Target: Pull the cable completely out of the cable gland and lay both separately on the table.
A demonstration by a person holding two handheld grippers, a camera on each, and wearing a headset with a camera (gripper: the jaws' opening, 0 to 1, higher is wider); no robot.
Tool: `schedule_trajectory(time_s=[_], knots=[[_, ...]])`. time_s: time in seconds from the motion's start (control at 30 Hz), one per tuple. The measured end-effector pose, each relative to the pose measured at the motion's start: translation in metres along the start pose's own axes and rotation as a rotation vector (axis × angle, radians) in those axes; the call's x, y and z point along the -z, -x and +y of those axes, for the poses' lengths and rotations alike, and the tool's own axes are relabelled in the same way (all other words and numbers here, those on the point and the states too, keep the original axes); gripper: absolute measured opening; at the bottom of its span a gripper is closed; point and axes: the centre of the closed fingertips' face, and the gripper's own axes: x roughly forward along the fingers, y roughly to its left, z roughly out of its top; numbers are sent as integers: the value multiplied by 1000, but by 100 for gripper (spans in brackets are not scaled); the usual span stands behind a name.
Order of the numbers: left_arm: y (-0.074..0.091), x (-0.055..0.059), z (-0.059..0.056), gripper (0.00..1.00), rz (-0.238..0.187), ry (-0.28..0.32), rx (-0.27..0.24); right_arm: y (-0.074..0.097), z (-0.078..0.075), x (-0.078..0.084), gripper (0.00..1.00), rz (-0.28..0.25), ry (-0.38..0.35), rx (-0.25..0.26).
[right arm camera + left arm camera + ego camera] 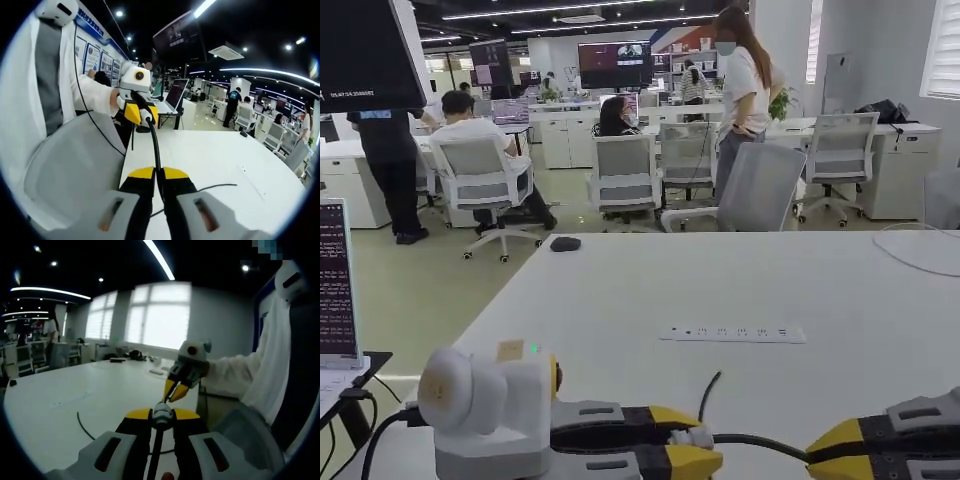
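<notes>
I've got the left gripper [703, 442] clamped shut on the gland [691, 436], held in the air at the near edge of the table [770, 280]. Right gripper [817, 452] is pinched closed on the black cable [760, 441], near the gland. The grippers face each other tip to tip, with a short stretch of cable spanning the gap between them. The cable is not out yet: it runs straight into the gland. In my left gripper view it passes back from the gland between the jaws. In my right gripper view a free tail lies curved on the tabletop. A white power strip [735, 333] sits further out on the table, well apart from both grippers.
</notes>
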Motion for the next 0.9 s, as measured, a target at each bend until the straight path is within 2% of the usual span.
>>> schedule_trajectory(time_s=[0.4, 0.57, 0.67, 0.7, 0.83, 0.9], knots=[[-2, -1, -1, 17, -1, 3, 2, 1, 2, 7, 3, 10, -24, 10], [-3, -1, -4, 17, -1, 5, 14, -4, 6, 14, 4, 49, -15, -12], [-5, -1, -6, 17, 2, 2, 22, -8, 4, 16, 17, 67, 12, -10], [-5, -1, -6, 17, 0, 3, 22, -9, 3, 15, 21, 70, 15, -8], [-6, -3, -6, 17, -5, 4, 22, -14, 0, 1, 21, 51, 39, -8], [-6, -2, -7, 17, -1, 4, 26, -18, 2, -16, 21, 3, 61, -18]])
